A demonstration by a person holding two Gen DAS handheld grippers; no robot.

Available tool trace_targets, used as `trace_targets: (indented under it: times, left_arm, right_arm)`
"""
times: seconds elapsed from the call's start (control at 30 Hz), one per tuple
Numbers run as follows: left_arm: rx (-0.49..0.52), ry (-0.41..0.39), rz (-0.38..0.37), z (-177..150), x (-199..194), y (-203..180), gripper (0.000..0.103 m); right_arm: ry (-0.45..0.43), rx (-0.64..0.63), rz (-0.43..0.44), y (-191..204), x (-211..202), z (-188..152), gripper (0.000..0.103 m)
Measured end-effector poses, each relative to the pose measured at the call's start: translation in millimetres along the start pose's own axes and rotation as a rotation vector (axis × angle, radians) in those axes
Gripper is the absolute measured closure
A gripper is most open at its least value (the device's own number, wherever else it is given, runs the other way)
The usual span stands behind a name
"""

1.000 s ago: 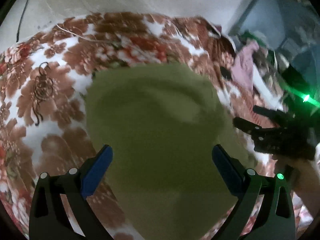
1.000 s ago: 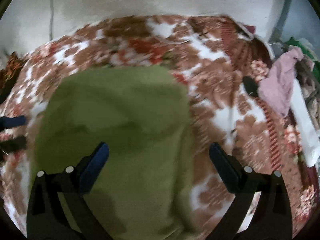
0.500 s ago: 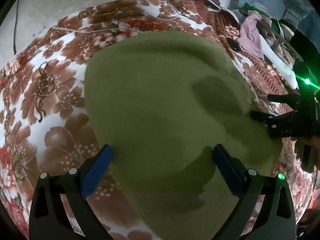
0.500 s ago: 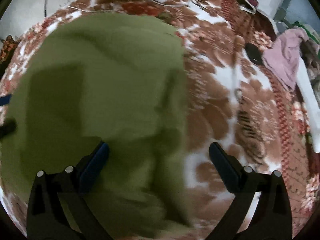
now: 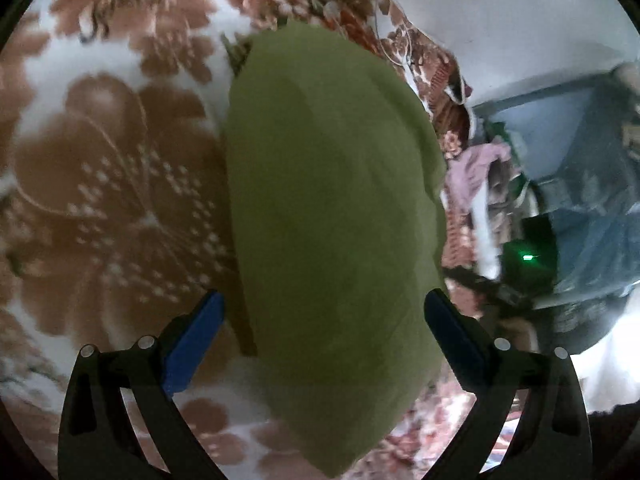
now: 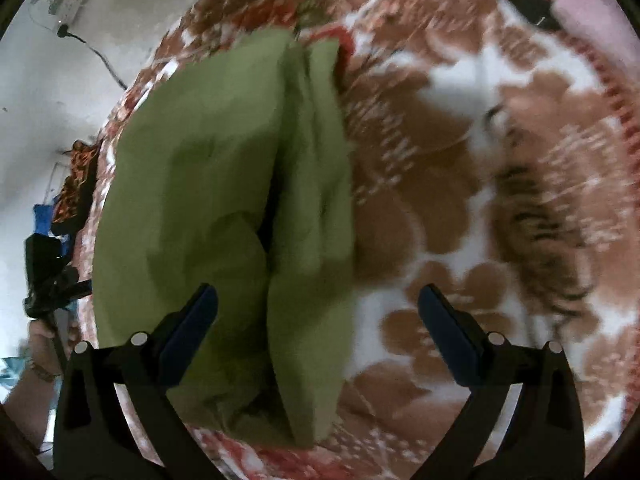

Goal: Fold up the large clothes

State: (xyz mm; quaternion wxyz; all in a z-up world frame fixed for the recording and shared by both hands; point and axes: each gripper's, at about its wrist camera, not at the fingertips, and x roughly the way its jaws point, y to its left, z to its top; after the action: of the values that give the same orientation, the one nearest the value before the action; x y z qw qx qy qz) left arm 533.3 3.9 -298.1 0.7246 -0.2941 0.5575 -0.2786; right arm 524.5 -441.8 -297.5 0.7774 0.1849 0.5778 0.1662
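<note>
An olive-green garment (image 5: 332, 216) lies folded on a brown-and-white floral blanket (image 5: 104, 184). In the left wrist view it fills the middle, running lengthwise between the fingers of my left gripper (image 5: 324, 334), which stands open just above its near end. In the right wrist view the same garment (image 6: 224, 216) shows stacked layers with a dark crease down its middle, left of centre. My right gripper (image 6: 318, 322) is open over the garment's right edge, nothing between its pads. The other gripper (image 6: 44, 280) shows at the far left there, held by a hand.
A pink cloth (image 5: 472, 168) and other clutter lie beyond the blanket's right side, with a green light (image 5: 527, 257) on the other gripper. A dark object (image 6: 530, 8) rests on the floral blanket (image 6: 460, 168) at top right. A wall socket with a cord (image 6: 68, 4) sits upper left.
Both grippers have swung low and close over the garment, and each view has rotated. The garment now appears narrower, folded lengthwise with layered edges. Both grippers stay open.
</note>
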Motion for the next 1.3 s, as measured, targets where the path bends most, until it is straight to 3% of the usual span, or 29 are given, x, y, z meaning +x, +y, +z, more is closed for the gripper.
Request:
trace_targets:
  times: [0.17, 0.27, 0.4, 0.5, 0.57, 0.6, 0.7, 0.83, 0.93, 1.2, 1.3]
  left_arm:
    - [-0.038, 0.038, -0.079, -6, 30, 8, 0.005]
    - [-0.056, 0.053, -0.14, -8, 44, 16, 0.004]
    - [-0.022, 0.048, -0.18, -6, 50, 10, 0.005]
    - [0.008, 0.061, -0.203, -5, 53, 4, 0.005]
    - [0.031, 0.066, -0.238, -4, 50, 0, 0.005]
    - [0.044, 0.07, -0.251, -4, 49, 0, 0.005]
    - [0.025, 0.105, -0.206, -3, 60, 9, 0.004]
    - [0.032, 0.107, -0.217, -5, 65, 11, 0.004]
    - [0.035, 0.109, -0.228, -3, 67, 10, 0.004]
    - [0.048, 0.088, -0.222, 0, 61, 15, 0.004]
    - [0.049, 0.081, -0.267, 1, 60, 15, 0.005]
  right_arm:
    - [0.087, 0.052, 0.167, 6, 36, 1, 0.004]
    - [0.099, 0.02, 0.117, 11, 48, 4, 0.004]
    - [0.086, 0.126, 0.188, -6, 54, 13, 0.003]
    - [0.132, 0.059, 0.21, 6, 62, 17, 0.003]
    - [0.171, 0.021, 0.331, 23, 65, 18, 0.003]
    - [0.182, 0.004, 0.347, 30, 67, 18, 0.003]
    - [0.161, -0.042, 0.2, 37, 70, 24, 0.005]
    - [0.077, 0.052, 0.15, 8, 55, 33, 0.004]
    - [0.106, 0.059, 0.187, 0, 60, 34, 0.005]
    - [0.084, 0.079, 0.201, -4, 59, 37, 0.005]
    - [0.116, 0.095, 0.268, -10, 65, 33, 0.003]
